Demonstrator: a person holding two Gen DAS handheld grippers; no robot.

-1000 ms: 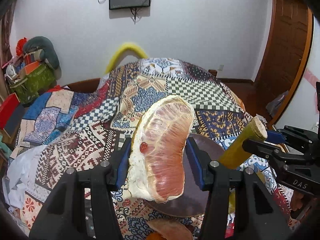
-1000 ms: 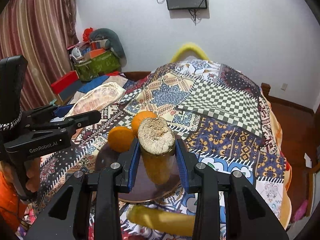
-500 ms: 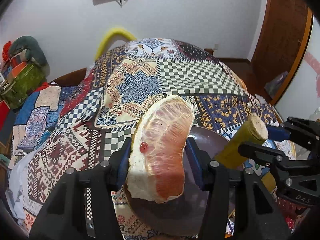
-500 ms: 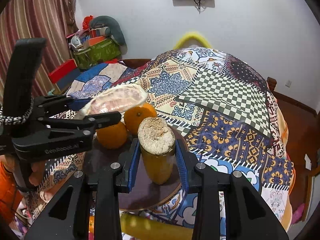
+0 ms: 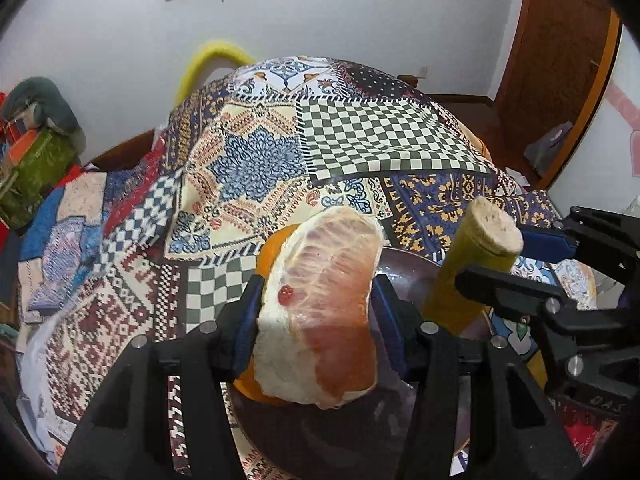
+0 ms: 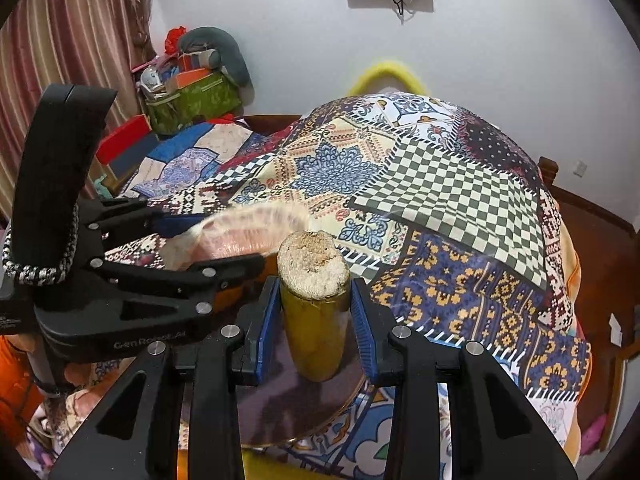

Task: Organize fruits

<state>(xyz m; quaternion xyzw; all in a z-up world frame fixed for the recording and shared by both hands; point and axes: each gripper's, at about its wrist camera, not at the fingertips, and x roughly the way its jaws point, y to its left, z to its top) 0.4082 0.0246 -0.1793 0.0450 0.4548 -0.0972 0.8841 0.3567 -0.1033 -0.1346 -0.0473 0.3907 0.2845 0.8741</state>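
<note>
My left gripper (image 5: 318,320) is shut on a peeled pink pomelo wedge (image 5: 320,308) and holds it over the dark round plate (image 5: 328,440). An orange (image 5: 270,248) lies on the plate behind the wedge, mostly hidden. My right gripper (image 6: 316,322) is shut on a yellow-green cut stalk piece (image 6: 314,308) with a pale fibrous end, upright over the same plate (image 6: 288,408). In the right wrist view the left gripper (image 6: 224,264) and wedge (image 6: 248,232) are at left, close to the stalk. In the left wrist view the stalk (image 5: 472,264) and right gripper (image 5: 520,264) are at right.
The plate rests on a patchwork cloth (image 5: 280,152) draped over a table. A yellow fruit (image 6: 272,468) lies on the cloth at the near edge below the plate. Bags and boxes (image 6: 188,92) are stacked at far left. A wooden door (image 5: 560,60) is at right.
Both grippers have moved forward and down over the plate and closer together. The pomelo wedge now covers the oranges. Both grips are unchanged.
</note>
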